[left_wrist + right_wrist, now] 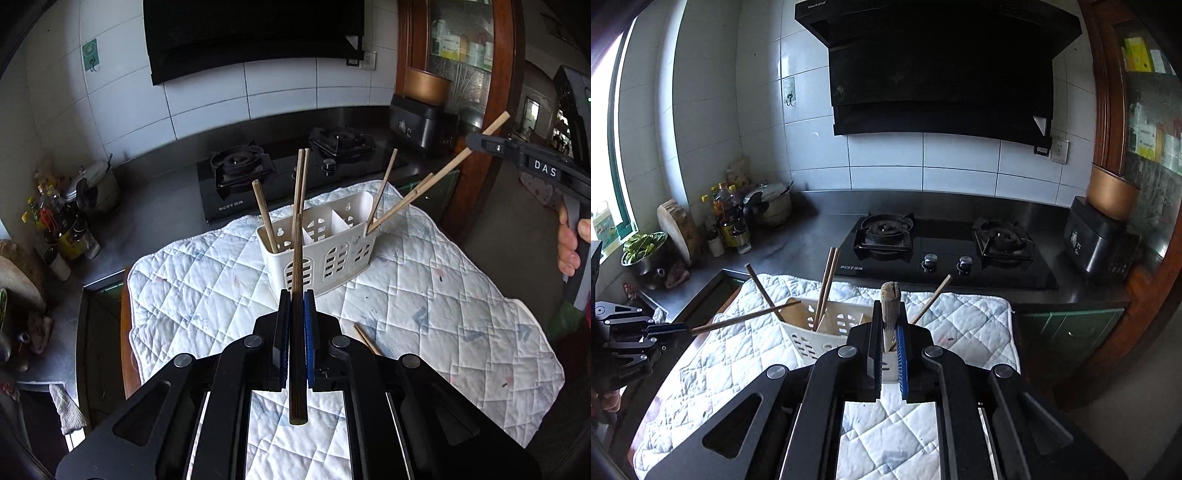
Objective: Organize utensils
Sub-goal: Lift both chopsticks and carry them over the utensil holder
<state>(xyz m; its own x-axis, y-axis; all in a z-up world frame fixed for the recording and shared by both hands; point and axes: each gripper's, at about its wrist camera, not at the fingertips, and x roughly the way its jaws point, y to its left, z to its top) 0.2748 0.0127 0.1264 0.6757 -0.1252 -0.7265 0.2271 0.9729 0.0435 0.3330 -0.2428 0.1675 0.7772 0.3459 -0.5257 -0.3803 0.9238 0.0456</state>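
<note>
A white slotted utensil caddy point(332, 254) stands on a quilted white cloth point(207, 280), with several wooden chopsticks leaning in its compartments. My left gripper point(297, 295) is shut on a dark chopstick point(297, 254) that points toward the caddy from above its near side. My right gripper point(476, 142) hangs to the right of the caddy, shut on a light chopstick point(443, 170) slanting down toward the caddy's right end. In the right wrist view, that gripper point(889, 314) clamps the stick point(890, 295) end-on above the caddy point(812, 332). One loose chopstick point(365, 339) lies on the cloth.
Behind the cloth is a black gas stove point(280, 166) set in a steel counter. Bottles and a pot point(62, 221) crowd the left corner. A dark cooker point(421, 122) sits at the right. A range hood point(938, 66) hangs overhead.
</note>
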